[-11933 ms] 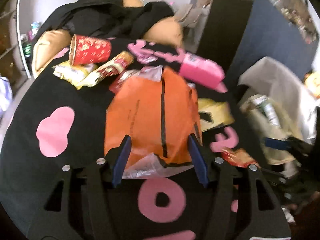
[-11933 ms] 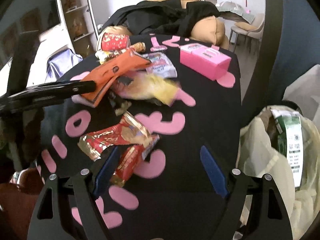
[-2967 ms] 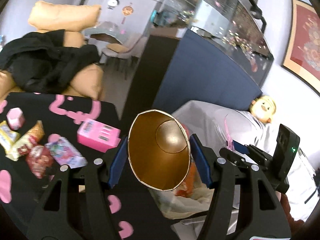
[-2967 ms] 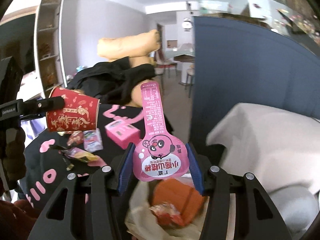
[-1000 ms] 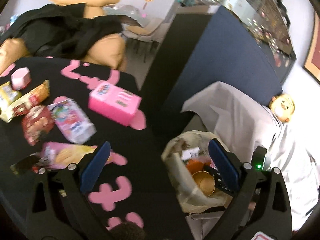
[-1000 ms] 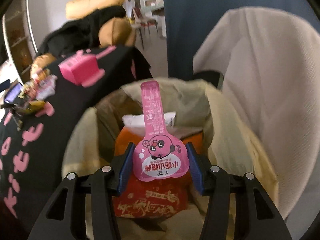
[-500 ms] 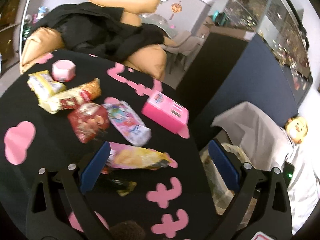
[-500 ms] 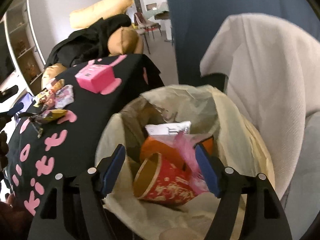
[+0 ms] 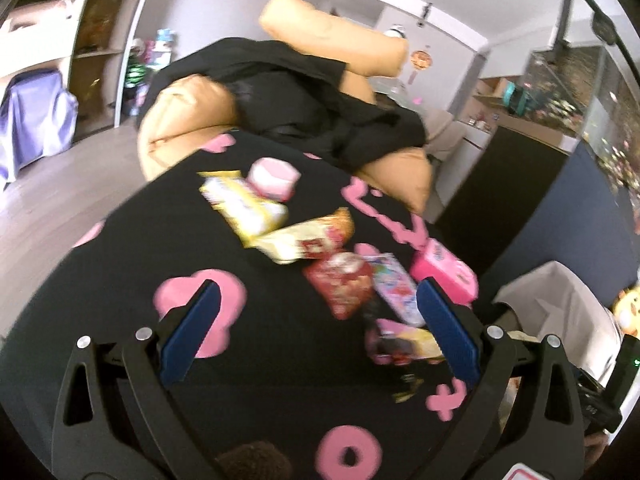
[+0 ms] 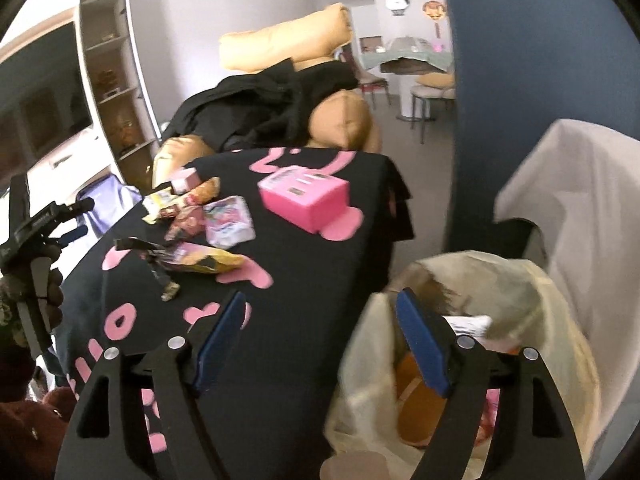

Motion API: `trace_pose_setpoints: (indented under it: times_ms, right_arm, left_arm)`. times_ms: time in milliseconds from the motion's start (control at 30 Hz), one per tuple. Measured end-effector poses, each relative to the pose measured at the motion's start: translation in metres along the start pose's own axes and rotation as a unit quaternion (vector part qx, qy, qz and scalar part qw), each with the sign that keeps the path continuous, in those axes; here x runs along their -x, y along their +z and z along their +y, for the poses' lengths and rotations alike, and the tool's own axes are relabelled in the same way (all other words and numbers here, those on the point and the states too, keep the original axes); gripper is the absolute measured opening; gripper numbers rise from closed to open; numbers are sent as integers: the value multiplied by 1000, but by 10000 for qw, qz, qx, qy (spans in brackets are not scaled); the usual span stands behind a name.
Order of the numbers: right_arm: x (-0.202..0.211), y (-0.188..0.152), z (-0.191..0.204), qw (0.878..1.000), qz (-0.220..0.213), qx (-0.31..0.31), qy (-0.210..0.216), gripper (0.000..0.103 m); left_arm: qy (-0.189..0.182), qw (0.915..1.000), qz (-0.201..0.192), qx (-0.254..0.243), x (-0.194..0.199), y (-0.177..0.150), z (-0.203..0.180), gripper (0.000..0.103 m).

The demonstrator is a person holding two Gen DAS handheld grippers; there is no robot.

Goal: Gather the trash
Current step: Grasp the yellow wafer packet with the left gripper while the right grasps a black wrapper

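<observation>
My left gripper (image 9: 320, 336) is open and empty above the black table with pink shapes (image 9: 200, 312). Ahead of it lie snack wrappers: a yellow pack (image 9: 244, 204), a yellow-red wrapper (image 9: 308, 240), a red packet (image 9: 340, 284), a pastel packet (image 9: 394, 288), a pink-yellow wrapper (image 9: 404, 344), a small pink cup (image 9: 274, 178) and a pink box (image 9: 444, 272). My right gripper (image 10: 320, 340) is open and empty, between the table edge and the trash bag (image 10: 532, 308). The pink box (image 10: 304, 196) and wrappers (image 10: 200, 256) lie on the table ahead.
An orange cushion pile with black clothing (image 9: 304, 96) sits behind the table. A dark blue partition (image 10: 520, 60) and a white-draped seat (image 10: 580, 200) stand at the right. Shelves (image 10: 108, 72) are at the left. The left gripper shows in the right wrist view (image 10: 36, 224).
My right gripper pulled up out of the trash bag and turned toward the table. My left gripper swung left and lower over the table, nearer the wrappers.
</observation>
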State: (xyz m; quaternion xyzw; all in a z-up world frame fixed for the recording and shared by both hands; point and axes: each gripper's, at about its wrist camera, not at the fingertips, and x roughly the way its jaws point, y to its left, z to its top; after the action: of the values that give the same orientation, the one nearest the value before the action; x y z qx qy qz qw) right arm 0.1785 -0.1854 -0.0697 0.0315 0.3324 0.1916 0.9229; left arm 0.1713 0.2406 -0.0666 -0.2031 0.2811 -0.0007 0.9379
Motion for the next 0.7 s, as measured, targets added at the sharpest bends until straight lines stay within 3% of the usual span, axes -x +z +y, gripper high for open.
trace_pose_setpoints:
  times_ms: [233,367,567,700]
  right_arm:
    - [-27,11,46,9977,37,408,545,75]
    - [-43,13,70,9943,192,641,827,76]
    - [-73,13,95,9912,617,820,835,76]
    - [-91,15,103,9918,756,827,610,76]
  left_arm:
    - [-99,9976,562,402,-11,-9,45,94]
    - [35,9963,719,475,-17,-16,61,94]
    - [668,9942,777,326,-32,-7,67,93]
    - [518,9929,897,583,-64,23,75,88]
